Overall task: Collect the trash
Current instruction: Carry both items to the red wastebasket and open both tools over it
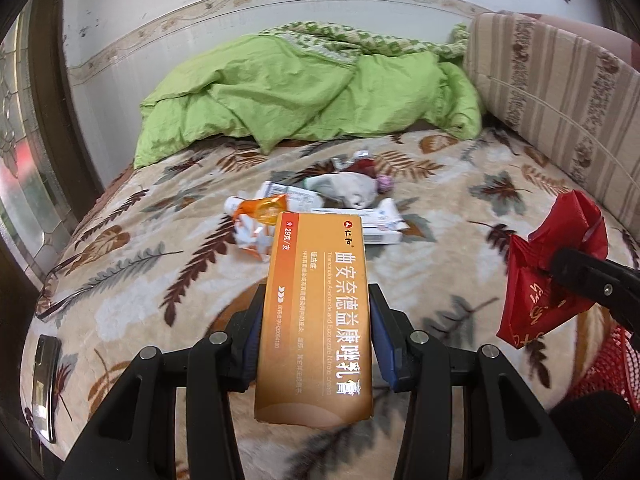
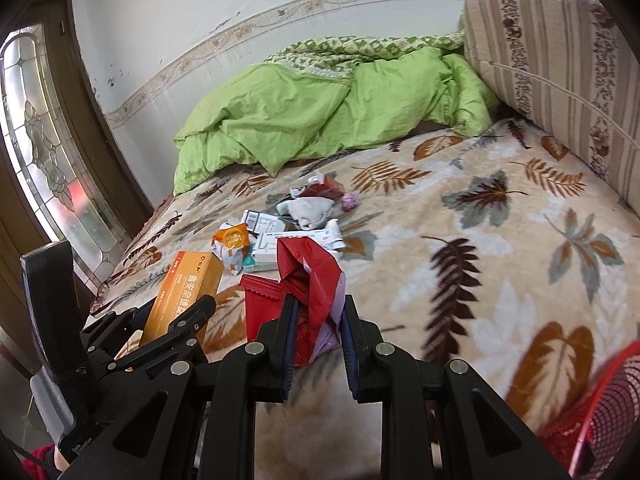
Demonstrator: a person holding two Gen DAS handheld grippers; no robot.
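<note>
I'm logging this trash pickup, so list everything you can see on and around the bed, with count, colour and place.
orange box: one, orange with white lettering, held between the left fingers
red bag: one, red plastic, clamped in the right fingers
trash pile: several pieces, orange wrapper, white boxes and tube, grey cloth, red packet, small pink item, mid-bed
blanket: one, cream with brown and grey leaves, covering the bed
green quilt: one, bunched against the wall
striped cushion: one, beige and brown, right side of bed
phone: one, dark, near left bed edge
glasses: one pair, thin frame, left bed edge
red mesh basket: one, lower right
left gripper: black, shut on the box
right gripper: black, shut on the bag
</note>
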